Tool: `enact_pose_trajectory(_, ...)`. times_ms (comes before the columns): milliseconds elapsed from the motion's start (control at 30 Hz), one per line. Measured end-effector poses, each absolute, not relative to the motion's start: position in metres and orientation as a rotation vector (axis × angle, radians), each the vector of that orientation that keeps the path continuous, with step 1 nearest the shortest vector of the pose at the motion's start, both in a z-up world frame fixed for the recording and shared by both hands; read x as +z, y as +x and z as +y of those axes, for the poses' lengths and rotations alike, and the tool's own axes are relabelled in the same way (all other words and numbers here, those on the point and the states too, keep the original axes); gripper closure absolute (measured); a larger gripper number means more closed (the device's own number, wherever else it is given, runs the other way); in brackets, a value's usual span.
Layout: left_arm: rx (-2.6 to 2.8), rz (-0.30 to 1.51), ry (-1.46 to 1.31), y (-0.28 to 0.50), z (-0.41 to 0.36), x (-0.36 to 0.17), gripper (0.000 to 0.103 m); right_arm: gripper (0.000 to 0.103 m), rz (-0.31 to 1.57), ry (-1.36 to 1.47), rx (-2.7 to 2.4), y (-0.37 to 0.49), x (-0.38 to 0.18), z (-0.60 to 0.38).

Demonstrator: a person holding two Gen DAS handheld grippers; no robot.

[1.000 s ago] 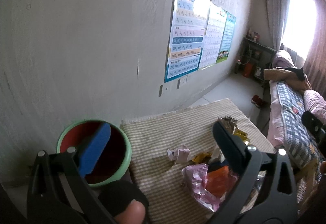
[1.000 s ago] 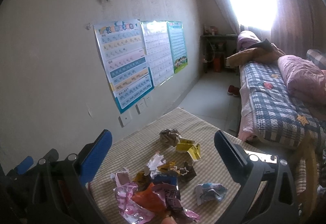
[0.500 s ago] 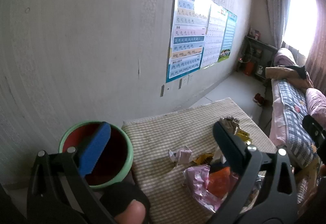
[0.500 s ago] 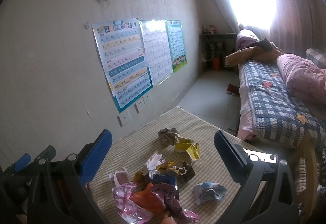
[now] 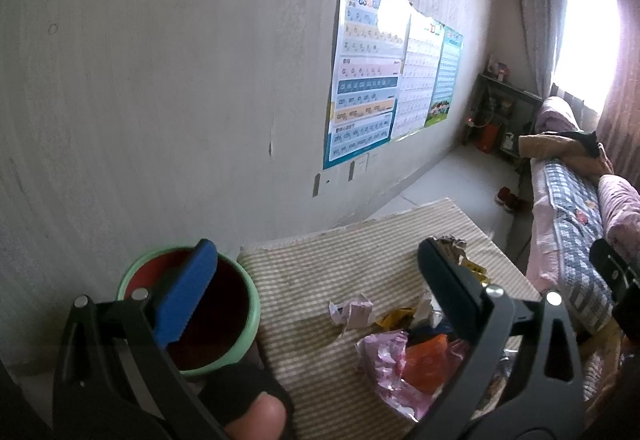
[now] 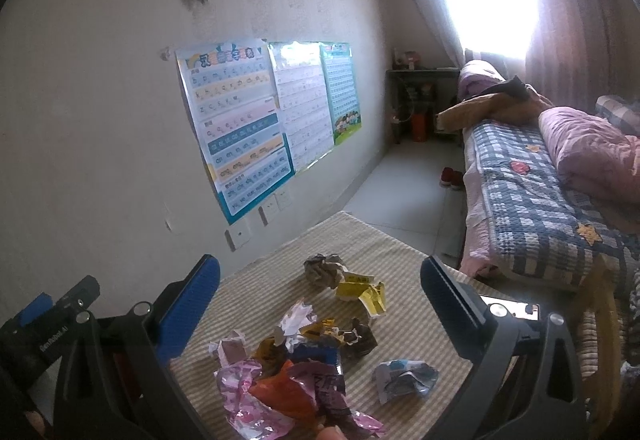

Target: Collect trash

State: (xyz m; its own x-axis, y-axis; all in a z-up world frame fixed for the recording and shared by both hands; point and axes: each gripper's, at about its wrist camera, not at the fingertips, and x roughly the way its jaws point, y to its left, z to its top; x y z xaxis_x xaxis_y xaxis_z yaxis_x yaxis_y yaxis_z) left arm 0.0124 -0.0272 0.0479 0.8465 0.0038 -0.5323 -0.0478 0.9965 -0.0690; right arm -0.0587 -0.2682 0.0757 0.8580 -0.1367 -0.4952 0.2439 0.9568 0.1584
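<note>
Pale plaster wall with learning charts [image 6: 256, 127] backs a small table under a striped cloth [image 5: 320, 272], and a quilted bed [image 6: 532, 207] runs off toward 2 o'clock. Trash lies heaped on the cloth: a pink foil wrapper [image 6: 248, 396] under an orange wrapper [image 6: 284, 392] nearest the right camera, a yellow wrapper [image 6: 362, 292] and a crumpled grey paper ball [image 6: 324, 270] at about 12 o'clock of the heap, a blue-white crumpled packet [image 6: 404, 378] apart at 3 o'clock. The green-rimmed bin [image 5: 244, 304] stands just beside the table's edge, at 9 o'clock of the pile in the left view. Both the left gripper [image 5: 316, 296] and the right gripper [image 6: 320, 304] hover above with jaws spread wide, holding nothing. Likely trouble: the wrappers overlap, so a pinch may lift several and shed one over the edge; thin foil could slip from the pads; and the cloth itself might be caught and dragged with a low grab.
</note>
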Motion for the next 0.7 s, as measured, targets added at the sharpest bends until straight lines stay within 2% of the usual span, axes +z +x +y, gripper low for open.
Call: enact_pose_trajectory(700, 0.0, 0.527, -0.073, 0.013, -0.038, 0.064, 0.005, 0.007, 0.489, 0.211, -0.234, -0.067, 0.074, -0.278)
